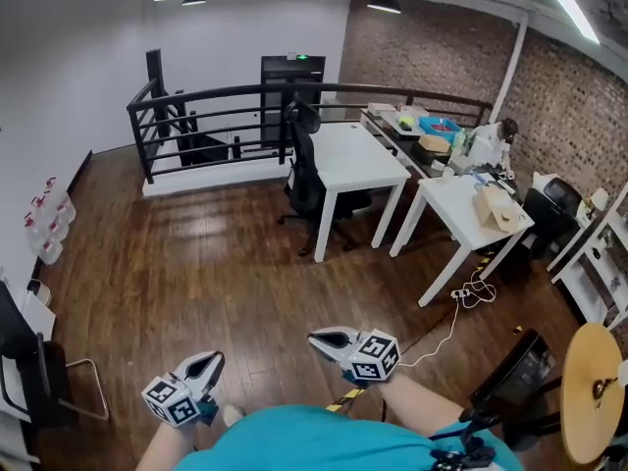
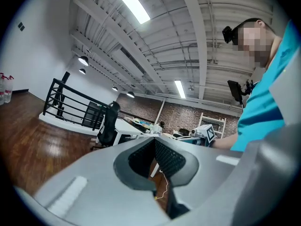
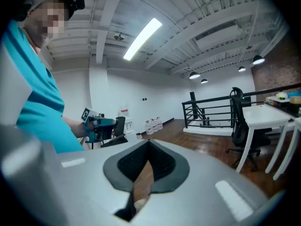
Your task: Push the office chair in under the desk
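Observation:
The black office chair (image 1: 306, 180) stands at the left side of a white desk (image 1: 358, 155), far across the wooden floor, its seat partly under the top. Both grippers are held low and close to the person's body, far from the chair. My left gripper (image 1: 211, 363) is shut and holds nothing. My right gripper (image 1: 318, 340) is shut and empty too. In the left gripper view the chair (image 2: 109, 124) and desk (image 2: 128, 126) show small beyond the closed tips (image 2: 154, 139). The right gripper view shows the chair (image 3: 240, 121) and desk (image 3: 270, 114) at the right, past its closed tips (image 3: 149, 142).
A second white desk (image 1: 471, 214) with clutter stands right of the first, and a cable (image 1: 461, 297) lies on the floor by it. A black railing (image 1: 226, 96) runs behind. Water bottles (image 1: 49, 224) line the left wall. Another black chair (image 1: 29, 361) sits at near left.

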The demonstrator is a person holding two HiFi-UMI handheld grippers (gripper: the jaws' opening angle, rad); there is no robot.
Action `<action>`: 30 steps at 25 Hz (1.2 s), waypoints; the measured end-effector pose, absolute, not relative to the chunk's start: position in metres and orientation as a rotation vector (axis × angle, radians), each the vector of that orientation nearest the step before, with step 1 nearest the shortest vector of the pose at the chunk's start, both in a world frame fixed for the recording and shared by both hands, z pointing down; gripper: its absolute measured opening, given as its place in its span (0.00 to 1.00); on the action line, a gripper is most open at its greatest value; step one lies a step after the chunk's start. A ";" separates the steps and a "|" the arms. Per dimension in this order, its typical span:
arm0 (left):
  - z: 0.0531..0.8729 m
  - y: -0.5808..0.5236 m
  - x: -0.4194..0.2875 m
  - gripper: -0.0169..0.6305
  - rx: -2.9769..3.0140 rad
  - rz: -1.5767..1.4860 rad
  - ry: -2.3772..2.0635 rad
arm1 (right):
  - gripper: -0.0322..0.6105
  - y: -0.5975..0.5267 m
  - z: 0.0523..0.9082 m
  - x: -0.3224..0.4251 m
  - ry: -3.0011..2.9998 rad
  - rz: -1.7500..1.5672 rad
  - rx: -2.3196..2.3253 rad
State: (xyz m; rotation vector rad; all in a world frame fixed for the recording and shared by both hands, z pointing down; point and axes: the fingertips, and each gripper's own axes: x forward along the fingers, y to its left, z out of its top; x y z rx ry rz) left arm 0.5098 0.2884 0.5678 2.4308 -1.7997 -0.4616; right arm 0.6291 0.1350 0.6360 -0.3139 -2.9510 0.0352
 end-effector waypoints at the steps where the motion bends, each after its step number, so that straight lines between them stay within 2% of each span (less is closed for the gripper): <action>1: 0.566 0.292 0.516 0.07 2.413 -0.458 -1.816 | 0.05 0.138 0.637 0.636 -2.946 0.041 -0.324; 4: 0.546 0.308 0.530 0.07 2.436 -0.482 -1.822 | 0.05 0.150 0.641 0.643 -2.932 0.040 -0.352; 10: 0.547 0.344 0.516 0.07 2.354 -0.508 -1.908 | 0.05 0.181 0.641 0.645 -2.912 0.026 -0.355; 15: 0.523 0.386 0.510 0.07 2.445 -0.576 -1.804 | 0.05 0.223 0.626 0.622 -2.915 0.046 -0.316; 21: 0.554 0.423 0.471 0.07 2.298 -0.481 -1.943 | 0.05 0.259 0.631 0.605 -2.921 0.042 -0.336; 30: 0.567 0.413 0.505 0.07 2.335 -0.385 -1.924 | 0.05 0.245 0.621 0.641 -2.983 0.093 -0.362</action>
